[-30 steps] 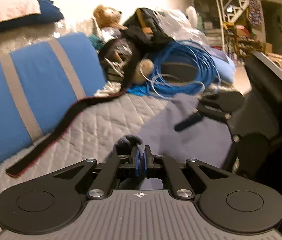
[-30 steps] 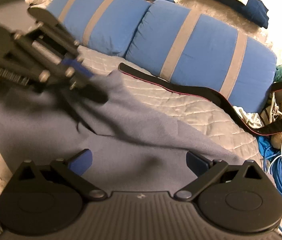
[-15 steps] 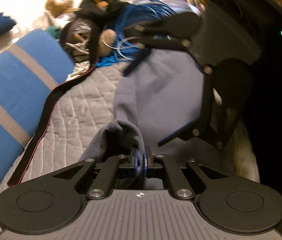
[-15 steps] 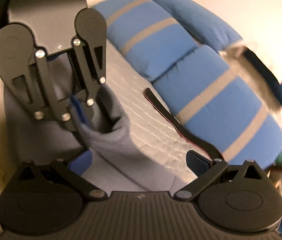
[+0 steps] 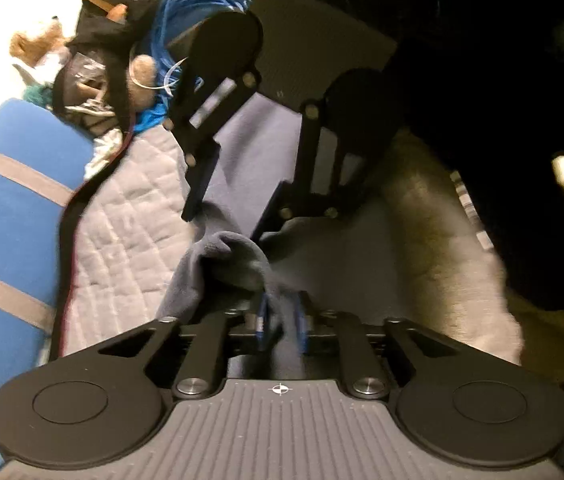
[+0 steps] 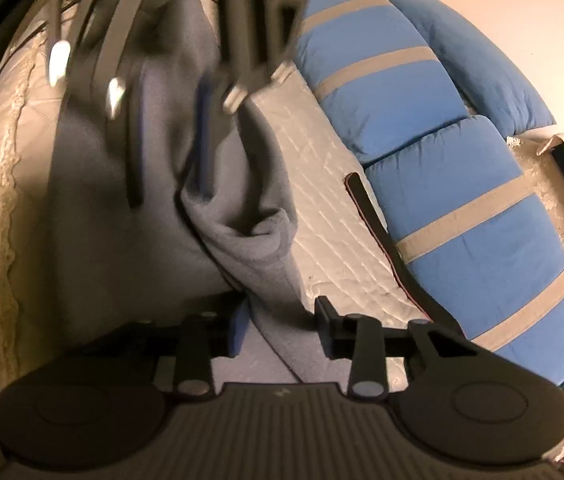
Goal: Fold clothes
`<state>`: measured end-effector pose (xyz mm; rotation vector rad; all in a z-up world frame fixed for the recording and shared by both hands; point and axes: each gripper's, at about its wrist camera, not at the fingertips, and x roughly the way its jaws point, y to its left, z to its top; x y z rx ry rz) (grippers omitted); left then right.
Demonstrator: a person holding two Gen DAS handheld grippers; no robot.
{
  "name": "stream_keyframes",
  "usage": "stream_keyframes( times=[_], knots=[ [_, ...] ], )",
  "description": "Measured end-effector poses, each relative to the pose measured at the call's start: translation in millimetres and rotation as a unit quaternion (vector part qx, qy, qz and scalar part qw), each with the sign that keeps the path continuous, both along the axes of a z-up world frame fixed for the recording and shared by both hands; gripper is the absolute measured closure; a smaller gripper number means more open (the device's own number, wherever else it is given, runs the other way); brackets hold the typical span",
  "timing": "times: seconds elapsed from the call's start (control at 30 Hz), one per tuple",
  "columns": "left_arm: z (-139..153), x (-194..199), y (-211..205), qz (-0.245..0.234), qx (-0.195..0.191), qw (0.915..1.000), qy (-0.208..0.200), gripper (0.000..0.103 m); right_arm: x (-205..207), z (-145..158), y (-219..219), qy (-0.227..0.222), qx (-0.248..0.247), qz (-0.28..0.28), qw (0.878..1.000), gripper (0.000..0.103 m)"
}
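Soft grey-blue fleece garment lies bunched on the quilted bed cover, limp and light I reckon; my left gripper jaws opening off its fold, right gripper jaws closing round the edge, best hold there

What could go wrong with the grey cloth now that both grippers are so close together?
1. The left gripper is opening with the grey cloth between its jaws, while the right gripper is only closing on it. If the left lets go too soon, the bunched fold may flop open.
2. The two grippers face each other very closely and could bump.
3. The black strap lies right beside the cloth on the quilt and might get dragged along.
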<state>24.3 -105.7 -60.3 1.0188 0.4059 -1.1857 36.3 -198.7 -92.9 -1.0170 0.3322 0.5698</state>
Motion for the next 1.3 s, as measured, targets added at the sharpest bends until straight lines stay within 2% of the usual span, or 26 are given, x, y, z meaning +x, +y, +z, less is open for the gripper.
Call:
stream_keyframes(
  times=[0.07,0.1,0.13,0.17,0.23,0.33,0.47,0.57,0.6,0.67,0.73,0.87,0.97,1.07,1.17,1.3],
  knots=[
    [21,9,12,-0.002,-0.044,0.9979,0.048,0.077,0,0,0,-0.002,-0.001,-0.001,1.0,0.063],
    [30,14,19,0.007,-0.079,0.9953,0.056,0.072,0,0,0,-0.003,-0.002,-0.001,1.0,0.063],
    [36,19,23,0.017,-0.106,0.9927,0.054,0.065,1,-1,0,-0.005,-0.004,-0.001,1.0,0.063],
    [36,21,23,0.029,-0.111,0.9929,0.033,0.063,1,-1,0,-0.007,-0.006,0.0,1.0,0.062],
    [27,22,15,0.045,-0.082,0.9954,-0.021,0.063,1,-2,1,-0.008,-0.008,0.001,1.0,0.061],
    [6,23,0,0.042,-0.013,0.9955,-0.083,0.063,3,-3,2,-0.01,-0.011,0.002,1.0,0.061],
    [-3,37,-10,0.038,0.018,0.9949,-0.091,0.063,5,-5,3,-0.014,-0.019,0.003,1.0,0.061],
    [-1,48,-16,0.048,0.027,0.9952,-0.081,0.069,7,-7,3,-0.016,-0.021,0.004,1.0,0.061],
    [-3,51,-19,0.048,0.032,0.9951,-0.08,0.076,7,-8,3,-0.017,-0.022,0.004,1.0,0.06],
    [-3,48,-20,0.04,0.041,0.9953,-0.078,0.097,6,-12,3,-0.018,-0.022,0.003,1.0,0.058],
    [-2,41,-19,0.03,0.047,0.9954,-0.079,0.1,7,-13,3,-0.017,-0.022,0.001,1.0,0.059],
    [10,36,-10,0.052,0.025,0.9931,-0.102,0.1,7,-14,4,-0.016,-0.022,-0.003,1.0,0.061],
    [20,38,-2,0.073,0.002,0.9925,-0.099,0.1,10,-13,5,-0.016,-0.022,-0.006,1.0,0.064],
    [27,41,4,0.087,-0.012,0.9925,-0.085,0.1,13,-13,5,-0.016,-0.019,-0.009,1.0,0.064],
    [36,45,8,0.103,-0.026,0.9918,-0.071,0.099,15,-12,4,-0.015,-0.013,-0.014,1.0,0.055],
    [53,47,21,0.101,-0.062,0.9929,-0.009,0.097,15,-10,2,-0.015,-0.009,-0.017,1.0,0.055]
  ],
)
